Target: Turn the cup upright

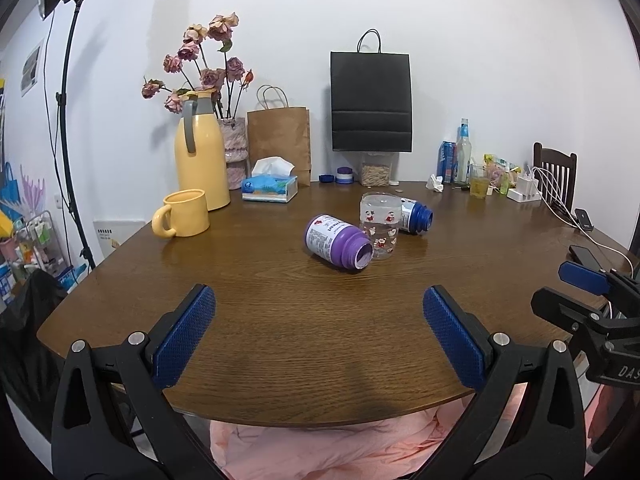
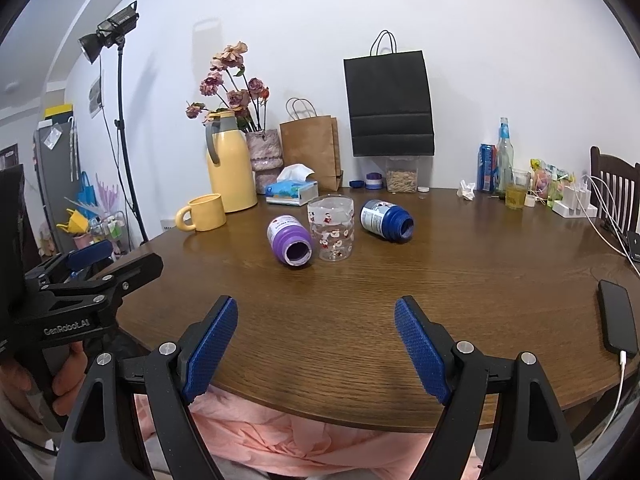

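Round wooden table [image 1: 280, 340] against a white wall [image 1: 480, 40], cluttered along its far edge.
Left wrist view: left gripper [image 1: 318, 332] spread wide, holding nothing; clear cup [image 1: 379, 226] mid-table between two toppled bottles. Right wrist view: right gripper [image 2: 316, 344] likewise released; cup [image 2: 331, 227] centred, phone [image 2: 618, 322] far right.

"GenRobot.AI" on left gripper [image 2: 92, 258]; "DAS" on right gripper [image 1: 576, 280].

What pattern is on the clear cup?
Small red-and-white cartoon figures on the clear cup, best in right wrist view.
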Demonstrator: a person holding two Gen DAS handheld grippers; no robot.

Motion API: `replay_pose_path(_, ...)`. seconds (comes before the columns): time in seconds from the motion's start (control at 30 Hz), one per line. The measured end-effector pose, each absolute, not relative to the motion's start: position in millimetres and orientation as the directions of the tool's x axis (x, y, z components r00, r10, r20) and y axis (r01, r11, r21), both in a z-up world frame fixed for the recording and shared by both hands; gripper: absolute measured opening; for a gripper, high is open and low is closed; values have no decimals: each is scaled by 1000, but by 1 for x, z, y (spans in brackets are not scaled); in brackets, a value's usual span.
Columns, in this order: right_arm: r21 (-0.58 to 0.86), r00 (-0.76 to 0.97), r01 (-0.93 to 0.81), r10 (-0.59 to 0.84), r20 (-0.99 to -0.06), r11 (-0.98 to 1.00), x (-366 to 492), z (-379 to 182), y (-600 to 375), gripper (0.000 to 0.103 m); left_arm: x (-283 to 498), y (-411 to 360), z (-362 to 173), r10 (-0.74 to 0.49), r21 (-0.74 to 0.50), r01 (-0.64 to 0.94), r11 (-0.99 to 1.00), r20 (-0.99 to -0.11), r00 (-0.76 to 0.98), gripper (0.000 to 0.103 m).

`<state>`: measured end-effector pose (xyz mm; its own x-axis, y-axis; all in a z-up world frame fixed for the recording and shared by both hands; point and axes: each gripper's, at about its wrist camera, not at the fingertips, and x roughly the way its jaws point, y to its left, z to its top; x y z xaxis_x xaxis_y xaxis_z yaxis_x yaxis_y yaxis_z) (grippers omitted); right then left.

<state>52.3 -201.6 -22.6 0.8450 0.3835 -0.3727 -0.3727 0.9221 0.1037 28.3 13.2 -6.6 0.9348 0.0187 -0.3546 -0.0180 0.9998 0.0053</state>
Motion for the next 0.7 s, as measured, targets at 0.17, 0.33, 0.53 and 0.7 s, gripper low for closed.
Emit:
replay_pose_path(0.17,86,856,-372,378,-353,924,50,-20,-201,85,30,15,-6,20,-1,-22,1000,-357,934,103)
replay_pose_path(0.33,93,856,-371,380,-351,924,51,-19,-202,85,30,14,-5,20,-3,-23,1000,-356,934,103)
replay_pose_path(0.53,88,854,-378,384,-352,921,51,-19,-200,85,29,12,-5,32,11,-30,999,-350,936,103)
replay_pose_path(0.7,83,851,-384,388,-355,919,52,-20,-198,85,26,12,-5,32,9,-31,999,-339,940,103)
